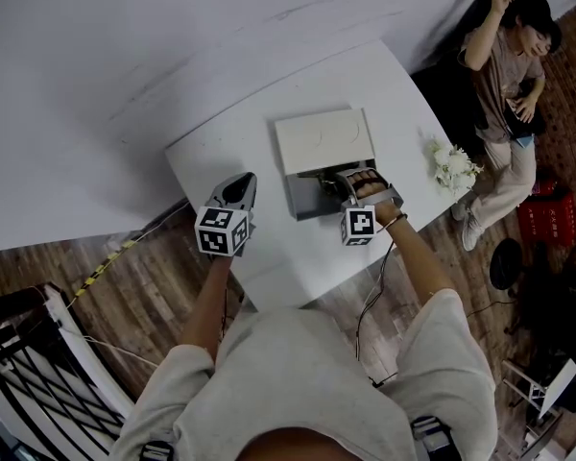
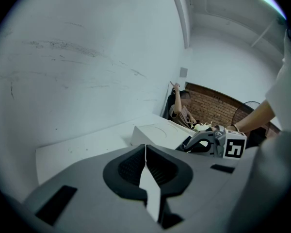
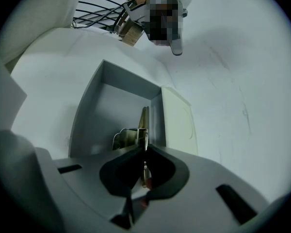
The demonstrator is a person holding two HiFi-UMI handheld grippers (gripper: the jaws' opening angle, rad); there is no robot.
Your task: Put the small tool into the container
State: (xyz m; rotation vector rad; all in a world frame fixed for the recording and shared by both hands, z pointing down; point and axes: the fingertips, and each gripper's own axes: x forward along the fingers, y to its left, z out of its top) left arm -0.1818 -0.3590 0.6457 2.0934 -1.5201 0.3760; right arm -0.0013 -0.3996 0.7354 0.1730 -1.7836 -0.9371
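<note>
On table point(image 1: 230, 142) by container point(image 1: 294, 200): white flowers point(image 1: 453, 166); lid point(image 1: 324, 140) against far side.

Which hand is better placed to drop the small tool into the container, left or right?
Right. The right gripper is shut on the small tool, poised over the open container. The left gripper is shut and empty, off beside it.

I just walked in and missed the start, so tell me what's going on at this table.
A person stands at a white table with a gripper in each hand. The right gripper is shut on a small metal tool and holds it over the inside of the open grey container, whose white lid covers the far part. The left gripper is shut on nothing and hangs above the table beside the container. The tool is not yet released.
</note>
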